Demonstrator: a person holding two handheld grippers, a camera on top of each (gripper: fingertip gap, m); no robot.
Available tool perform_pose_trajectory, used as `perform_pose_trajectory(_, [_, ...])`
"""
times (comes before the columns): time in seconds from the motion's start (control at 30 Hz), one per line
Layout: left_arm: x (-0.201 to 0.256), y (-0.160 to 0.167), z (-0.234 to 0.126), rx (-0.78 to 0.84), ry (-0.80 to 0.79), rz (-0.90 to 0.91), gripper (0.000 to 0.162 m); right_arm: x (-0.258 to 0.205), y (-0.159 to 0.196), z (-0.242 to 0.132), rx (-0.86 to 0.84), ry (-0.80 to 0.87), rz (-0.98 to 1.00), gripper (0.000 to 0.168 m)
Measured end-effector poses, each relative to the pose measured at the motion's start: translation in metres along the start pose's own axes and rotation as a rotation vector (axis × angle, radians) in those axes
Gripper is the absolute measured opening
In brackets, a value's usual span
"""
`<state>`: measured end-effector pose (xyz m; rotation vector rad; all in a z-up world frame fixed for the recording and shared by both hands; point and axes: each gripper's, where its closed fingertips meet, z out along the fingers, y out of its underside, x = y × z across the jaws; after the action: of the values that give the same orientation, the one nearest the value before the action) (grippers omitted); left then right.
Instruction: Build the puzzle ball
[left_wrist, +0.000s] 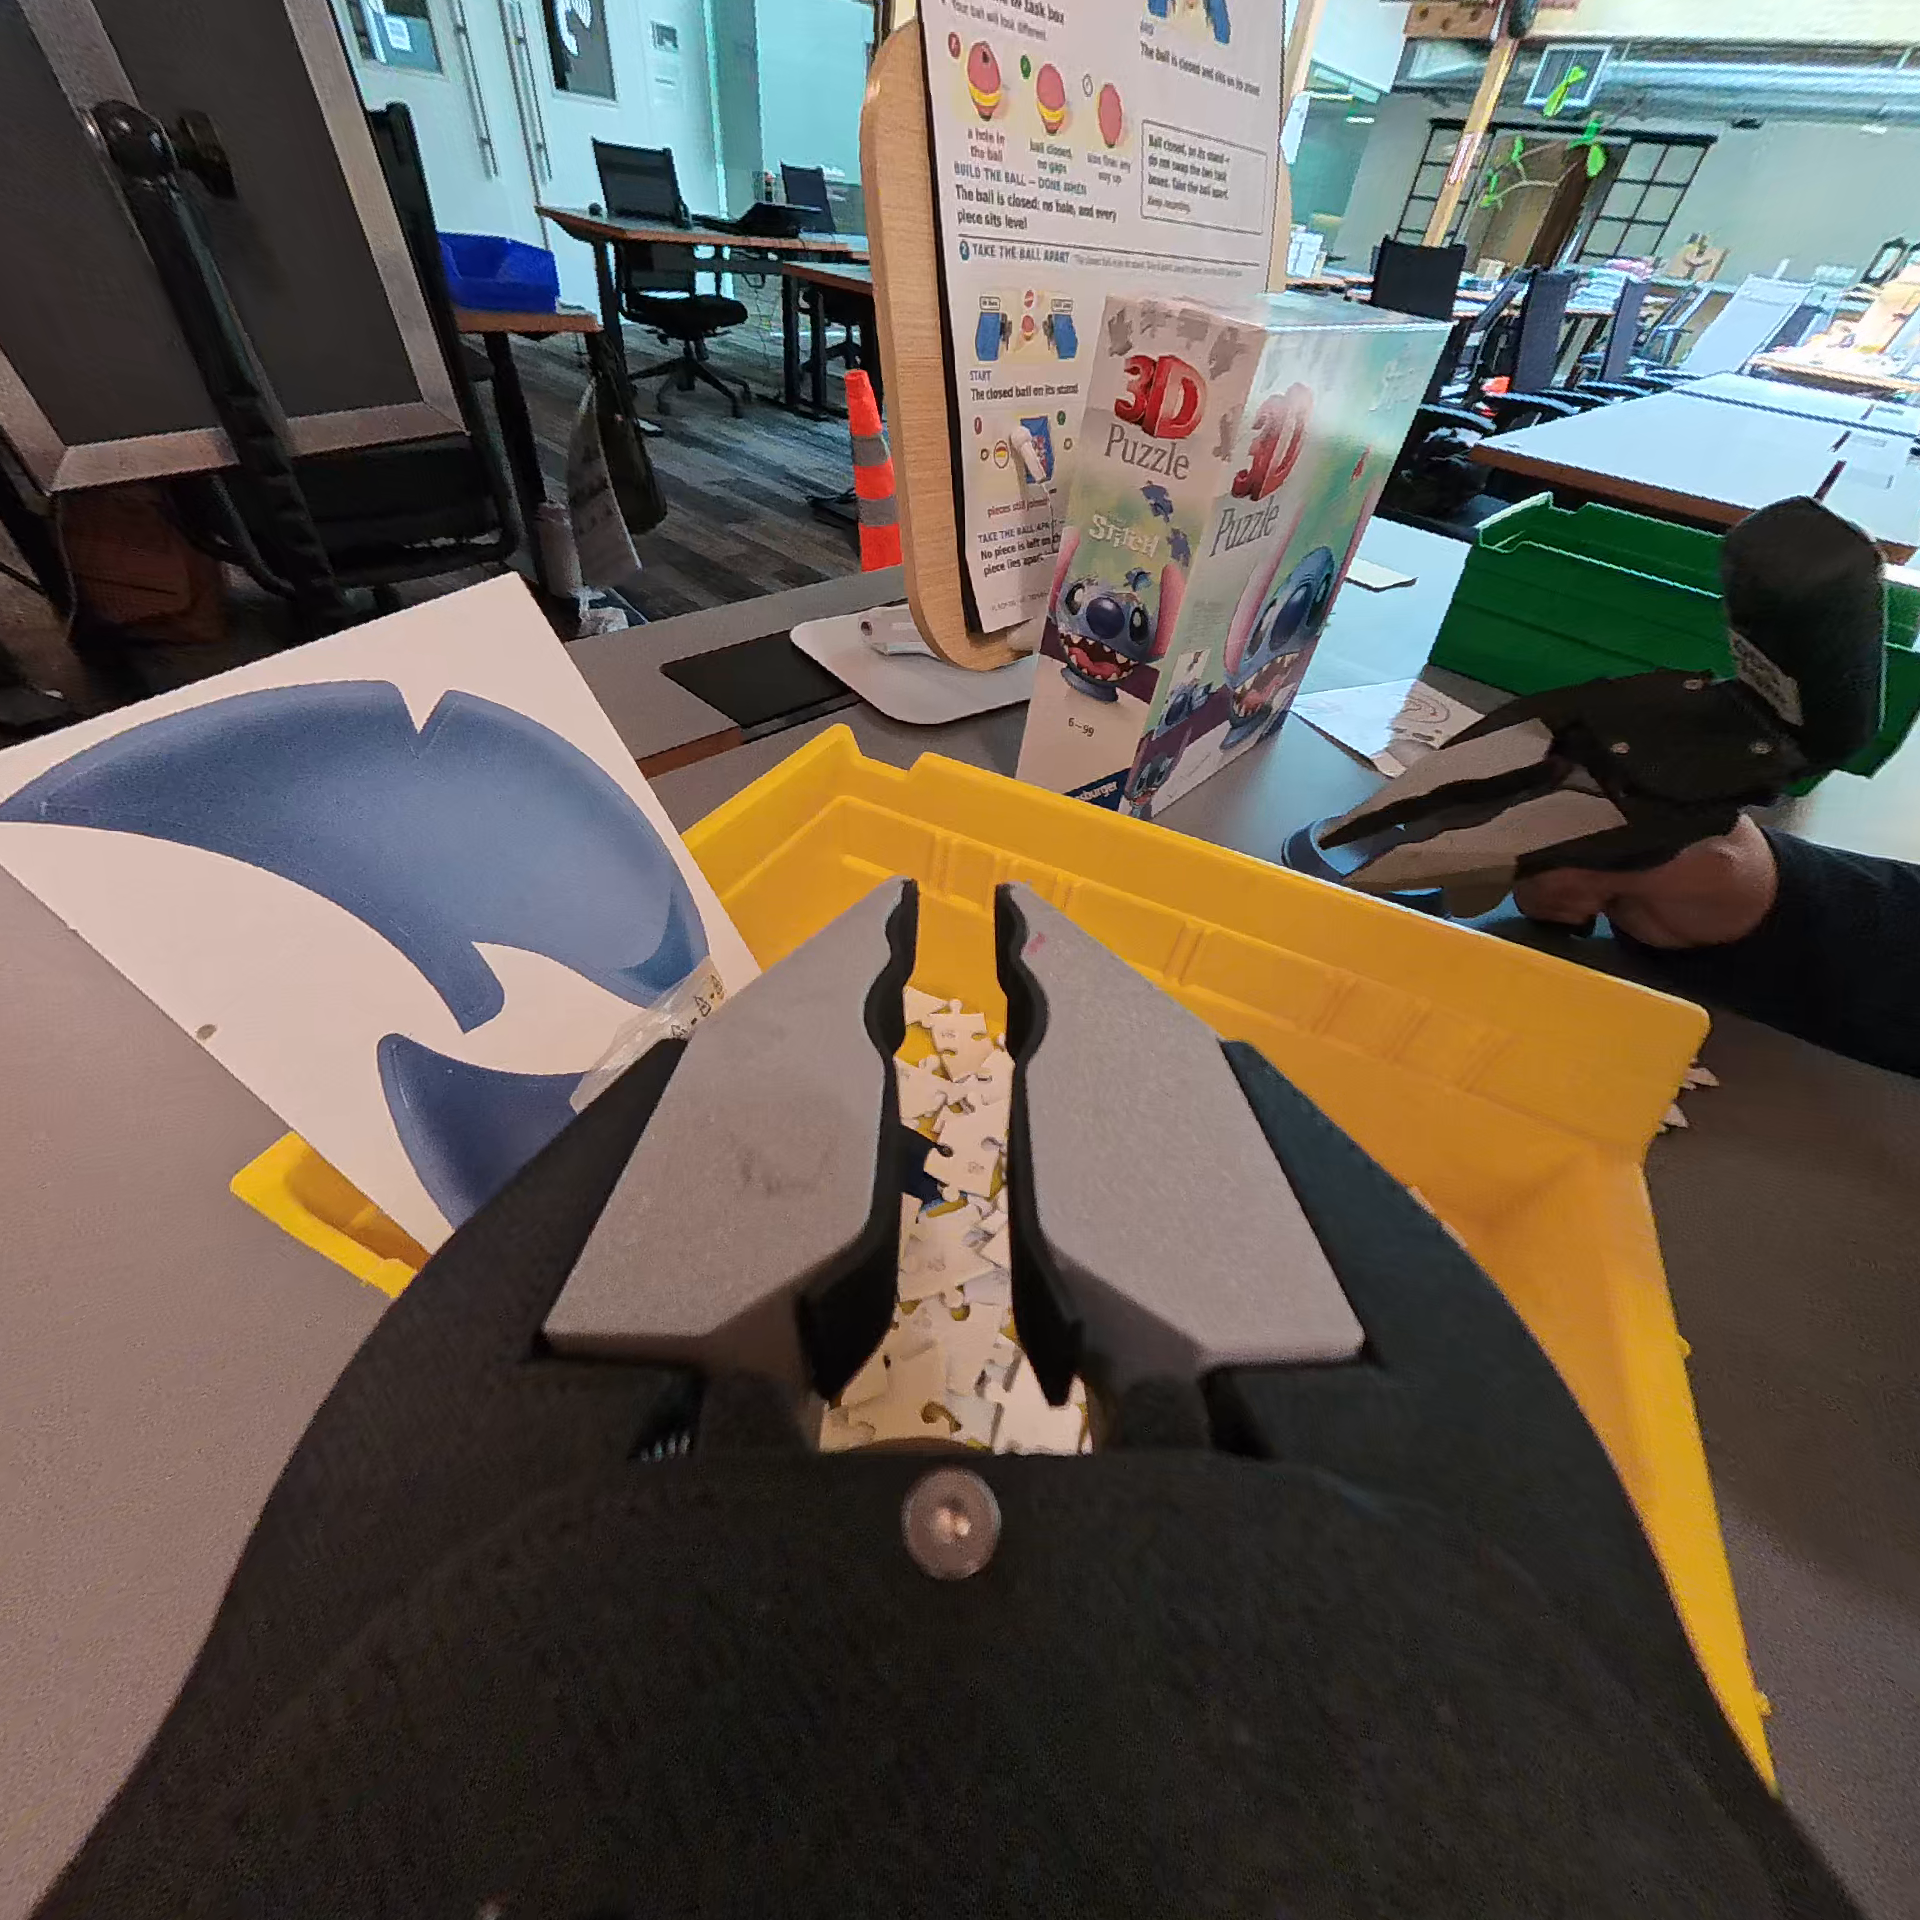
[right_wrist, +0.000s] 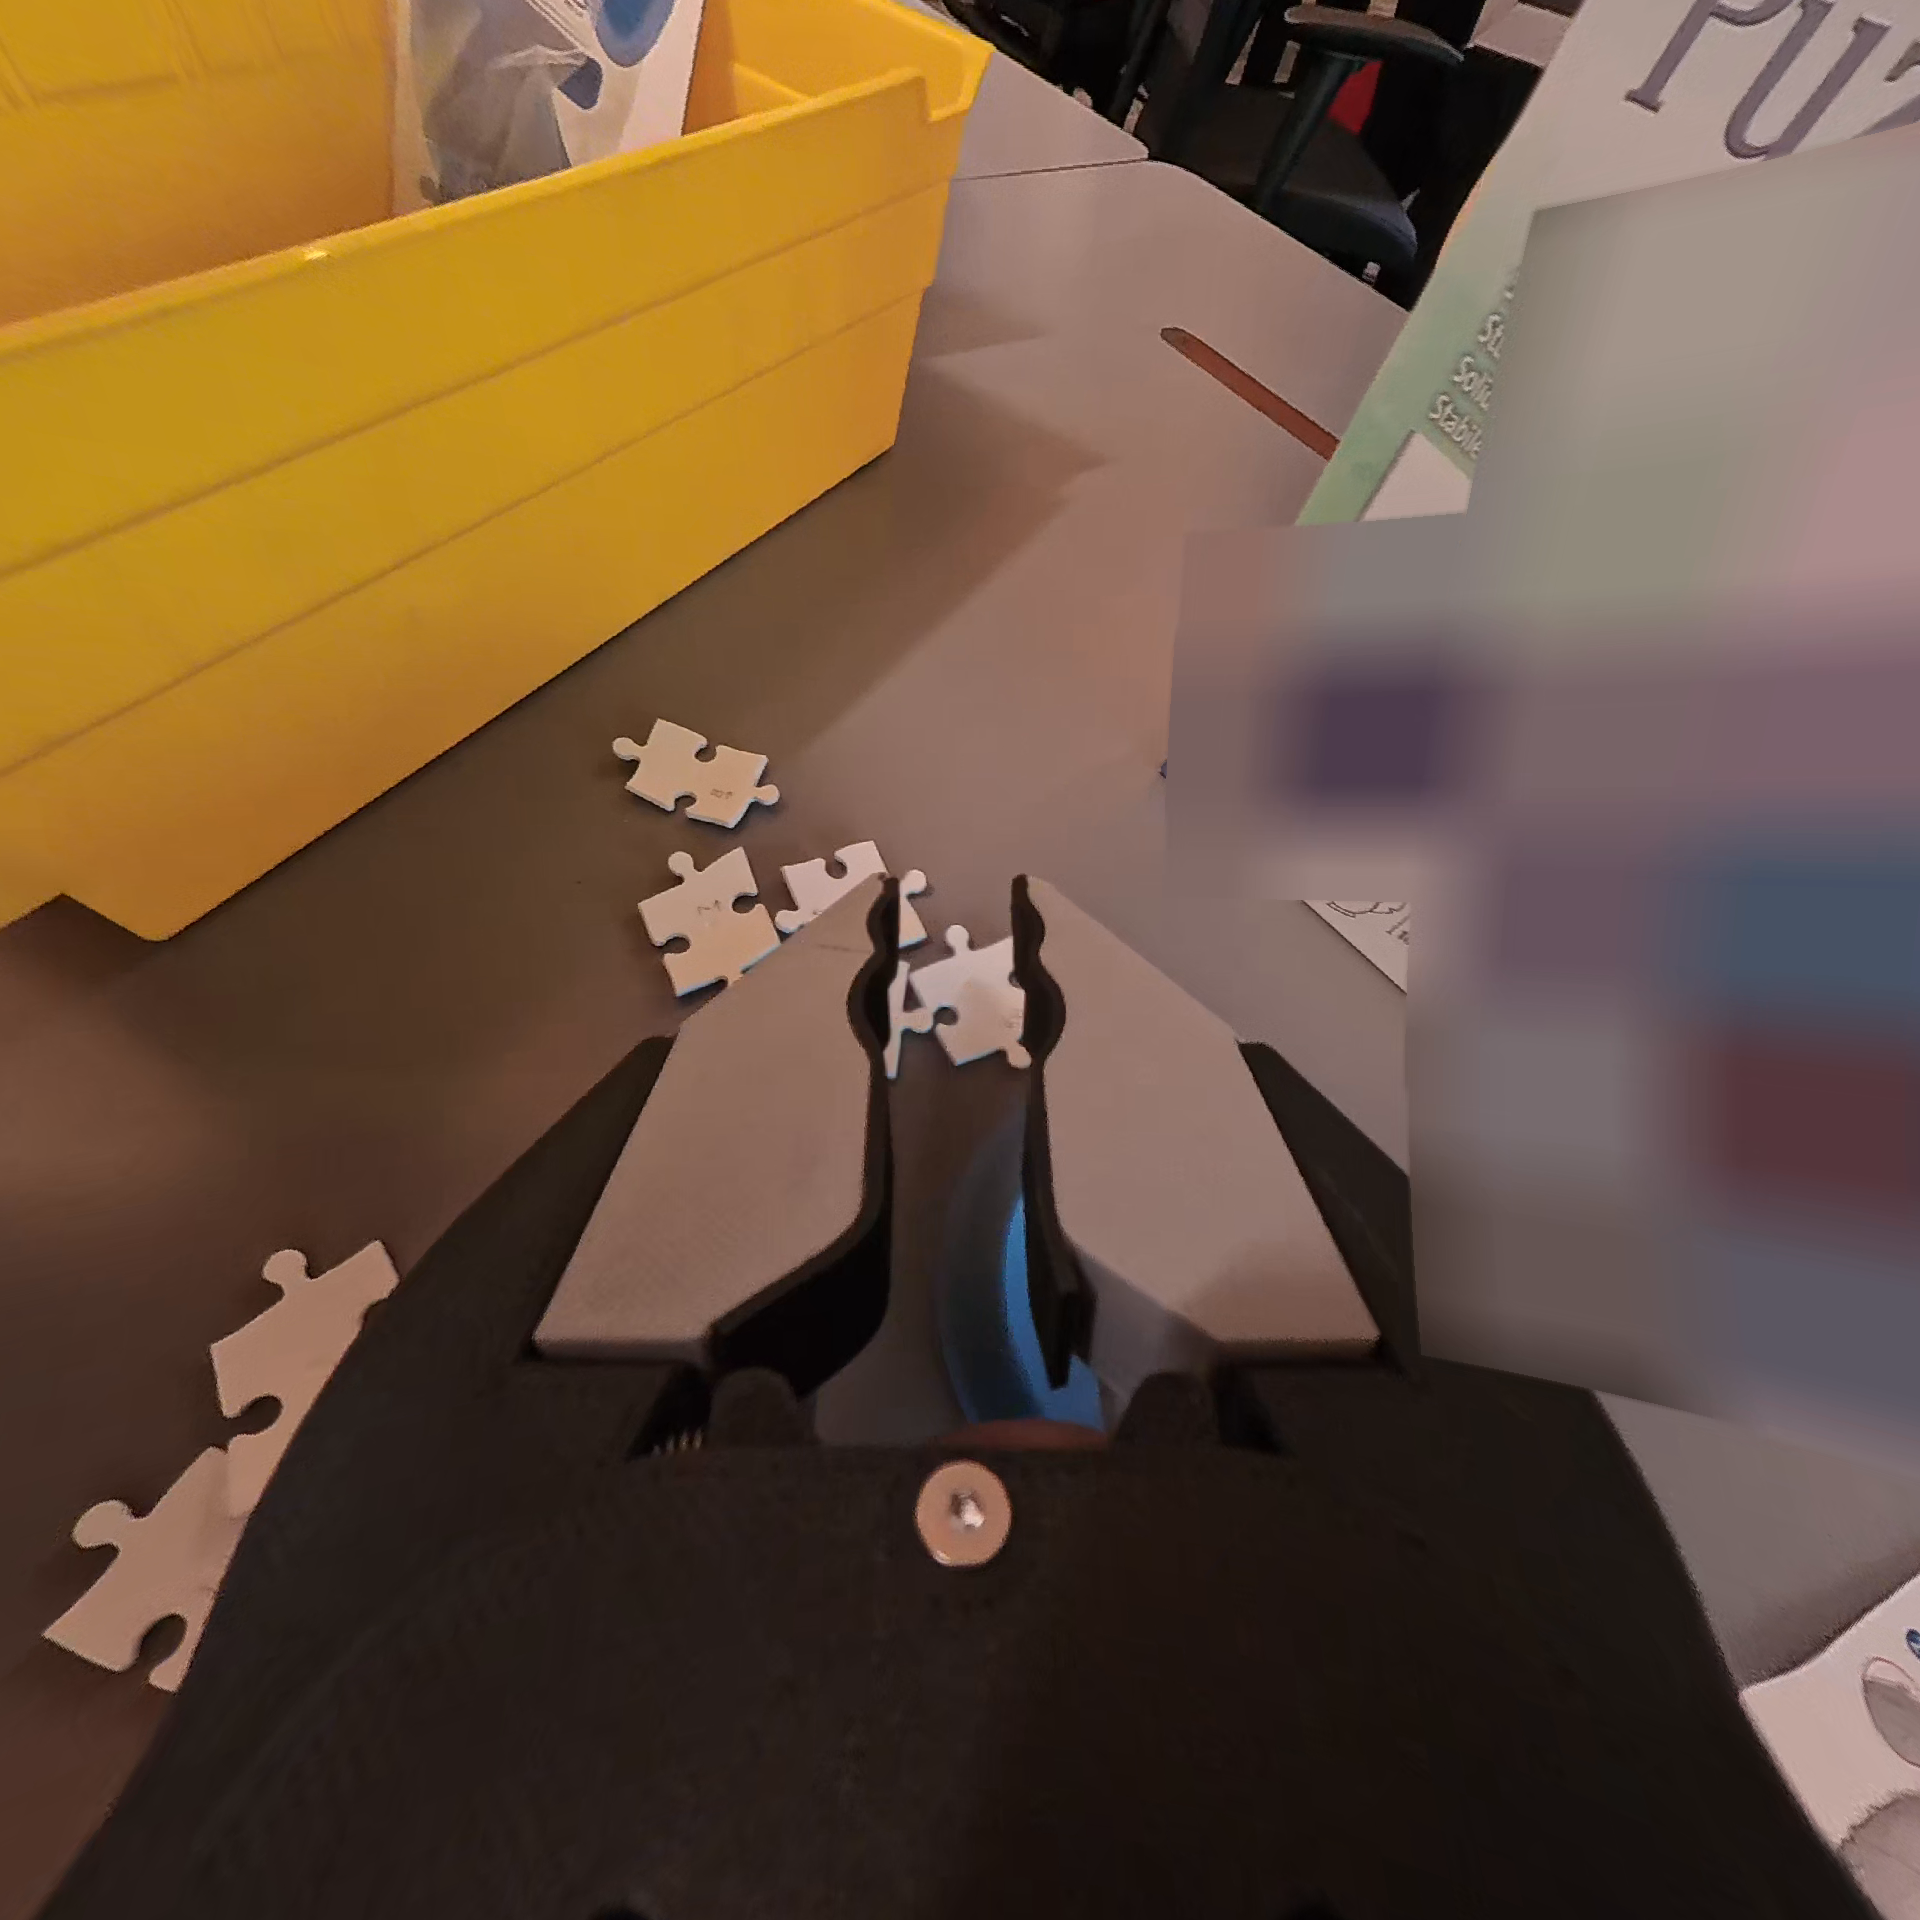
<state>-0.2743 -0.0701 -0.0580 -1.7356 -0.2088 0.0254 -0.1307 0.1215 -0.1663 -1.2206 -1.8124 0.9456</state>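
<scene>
Right gripper (right_wrist: 951, 914), jaws slightly parted and empty, hovers over white cardboard puzzle pieces (right_wrist: 709, 914) on the grey tabletop (right_wrist: 416, 1039) beside the yellow plastic bin (right_wrist: 416, 436). Straddle one piece edge-on before closing. Left gripper (left_wrist: 956, 914), likewise parted and empty, hangs above more pieces inside the bin.

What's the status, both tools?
Left tool open above yellow bin of puzzle pieces. Right tool open, empty, over loose pieces on table. Nothing blocking.

Bright, sharp left view; right view dim, soft; wide-angle edge warping.
</scene>
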Motion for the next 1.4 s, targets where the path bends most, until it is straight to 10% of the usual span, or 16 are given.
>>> perform_pose_trajectory(1.4, [0.008,-0.005,-0.002,0.052,0.047,-0.025,0.011,0.005,-0.008,-0.007,0.025,0.023,-0.01,0.019])
